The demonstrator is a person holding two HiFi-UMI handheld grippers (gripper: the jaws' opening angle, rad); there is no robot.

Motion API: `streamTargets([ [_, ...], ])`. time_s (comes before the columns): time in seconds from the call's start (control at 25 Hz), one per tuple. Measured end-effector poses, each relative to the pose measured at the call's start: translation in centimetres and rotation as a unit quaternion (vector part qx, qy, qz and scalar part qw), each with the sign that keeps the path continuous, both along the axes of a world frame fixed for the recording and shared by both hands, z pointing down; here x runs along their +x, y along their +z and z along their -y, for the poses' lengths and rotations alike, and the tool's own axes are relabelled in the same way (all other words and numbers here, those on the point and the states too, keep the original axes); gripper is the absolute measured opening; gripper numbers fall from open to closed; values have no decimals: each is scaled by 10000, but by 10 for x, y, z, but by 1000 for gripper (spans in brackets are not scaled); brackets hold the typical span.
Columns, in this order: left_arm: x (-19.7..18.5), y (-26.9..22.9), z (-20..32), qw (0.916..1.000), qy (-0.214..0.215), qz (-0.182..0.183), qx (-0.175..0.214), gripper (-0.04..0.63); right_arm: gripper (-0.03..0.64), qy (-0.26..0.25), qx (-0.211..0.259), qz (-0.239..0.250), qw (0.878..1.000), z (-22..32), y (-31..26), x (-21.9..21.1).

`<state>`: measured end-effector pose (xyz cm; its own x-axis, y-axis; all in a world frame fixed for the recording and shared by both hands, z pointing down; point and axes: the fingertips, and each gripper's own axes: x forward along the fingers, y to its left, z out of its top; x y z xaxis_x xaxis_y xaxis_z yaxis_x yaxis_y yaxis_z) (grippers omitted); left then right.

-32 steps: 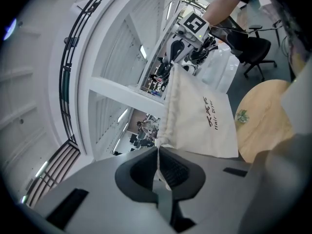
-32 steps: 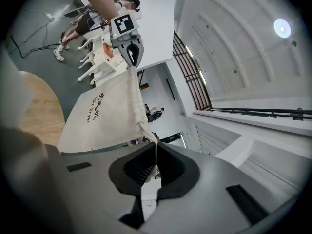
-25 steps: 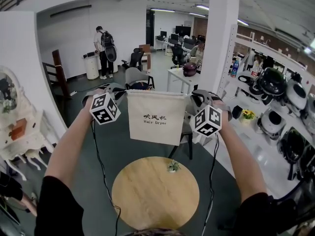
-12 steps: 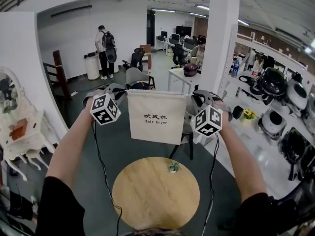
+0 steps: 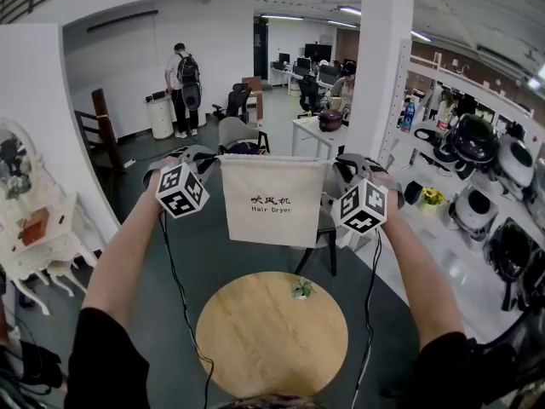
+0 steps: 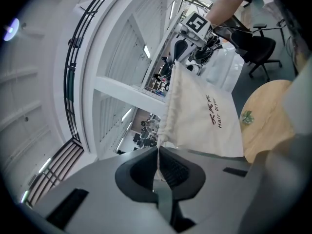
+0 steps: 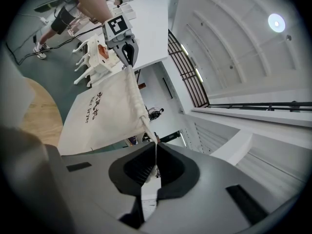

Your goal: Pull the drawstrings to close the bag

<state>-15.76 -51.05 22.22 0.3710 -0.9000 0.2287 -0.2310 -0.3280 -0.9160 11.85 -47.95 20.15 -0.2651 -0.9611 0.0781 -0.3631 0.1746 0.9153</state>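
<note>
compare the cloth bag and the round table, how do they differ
The bag is cream cloth, roughly rectangular, with dark print; the table is round, light wood. The bag hangs in the air, held by its drawstrings in the left gripper and right gripper, both shut; the table stands on the floor below it. Both are pale.

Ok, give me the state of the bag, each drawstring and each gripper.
left gripper: shut on the left drawstring.
right gripper: shut on the right drawstring.
left drawstring: taut, running straight from the bag's corner.
right drawstring: taut, likewise.
bag: hanging in the air between the grippers, top stretched wide, not cinched.
</note>
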Motion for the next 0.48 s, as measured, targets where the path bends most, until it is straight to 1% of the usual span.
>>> streamTargets([
  [0.2, 0, -2, 0, 9999, -11, -139, 14, 20, 5, 24, -3, 11, 10000, 0, -1, 6],
  [0.48, -9, -6, -1, 9998, -69, -199, -3, 20, 5, 50, -15, 59, 10000, -1, -5, 5],
])
